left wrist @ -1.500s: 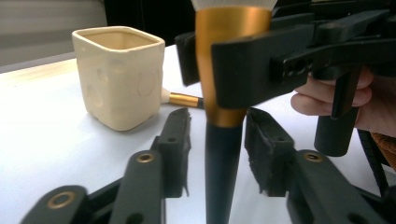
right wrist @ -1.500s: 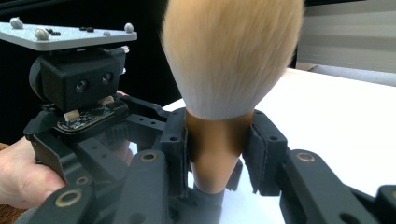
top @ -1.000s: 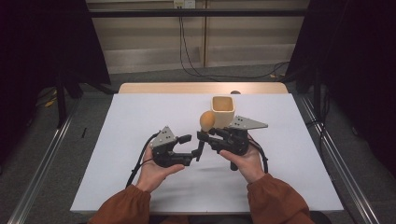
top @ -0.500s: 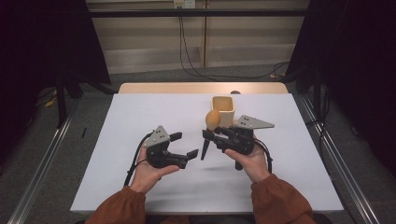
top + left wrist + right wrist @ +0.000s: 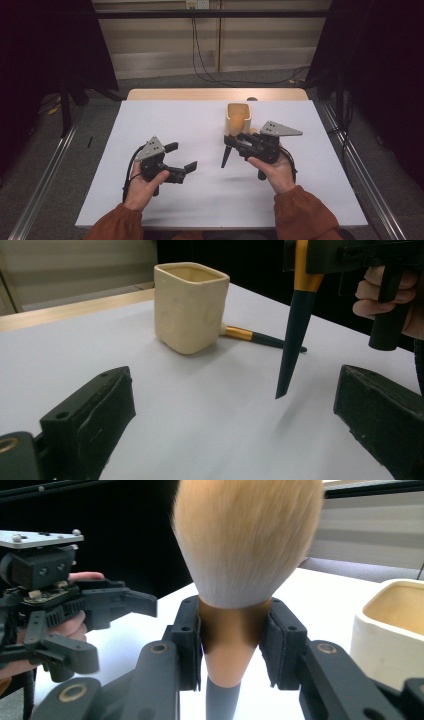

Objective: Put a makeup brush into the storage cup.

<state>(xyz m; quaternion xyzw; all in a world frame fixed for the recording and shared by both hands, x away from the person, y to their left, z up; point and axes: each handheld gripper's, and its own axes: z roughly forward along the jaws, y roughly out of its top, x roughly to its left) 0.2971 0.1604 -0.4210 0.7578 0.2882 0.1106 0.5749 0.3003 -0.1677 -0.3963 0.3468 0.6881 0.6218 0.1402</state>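
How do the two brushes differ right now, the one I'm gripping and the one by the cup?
The big fluffy tan-bristled brush is upright, off the table, clamped in the right gripper. The slim gold-and-black-handled brush lies flat on the white table behind the cream square cup. Both have gold-and-black handles.

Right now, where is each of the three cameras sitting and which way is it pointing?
High view: above the person's side, looking forward and down on the table; both forearms, left gripper and right gripper show.
Left gripper view: between its own open jaws, looking across the table at the cup, a second brush beside it, and the held brush with the right hand.
Right gripper view: between its jaws, clamped on that brush; the left gripper shows beyond.
Shared: the cup appears in both gripper views.
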